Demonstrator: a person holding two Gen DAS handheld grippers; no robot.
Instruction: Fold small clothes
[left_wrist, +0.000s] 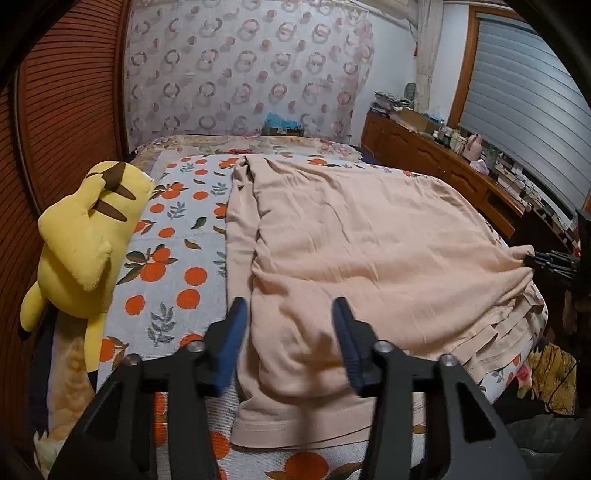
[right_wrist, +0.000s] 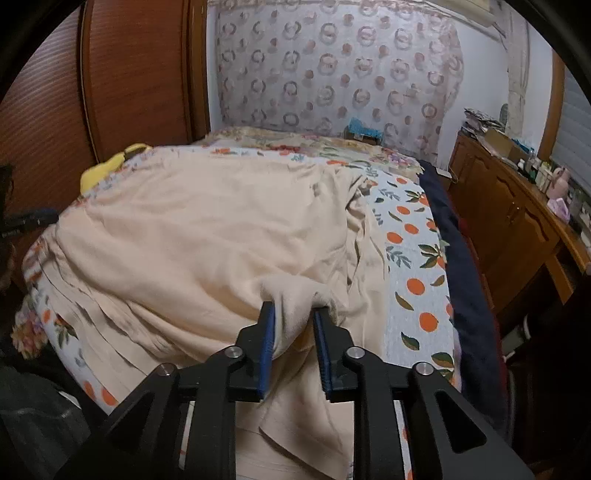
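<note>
Soft, limp peach cotton garment: left gripper fingers apart over hem corner; right gripper pinches a bunched fold.

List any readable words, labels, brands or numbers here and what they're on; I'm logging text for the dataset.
No text can be read in either view.
Peach garment: no visible tag or print.
Orange-print sheet: pattern only.
Yellow plush toy: no label showing.
Clutter on the wooden sideboard: too small and blurred.
</note>
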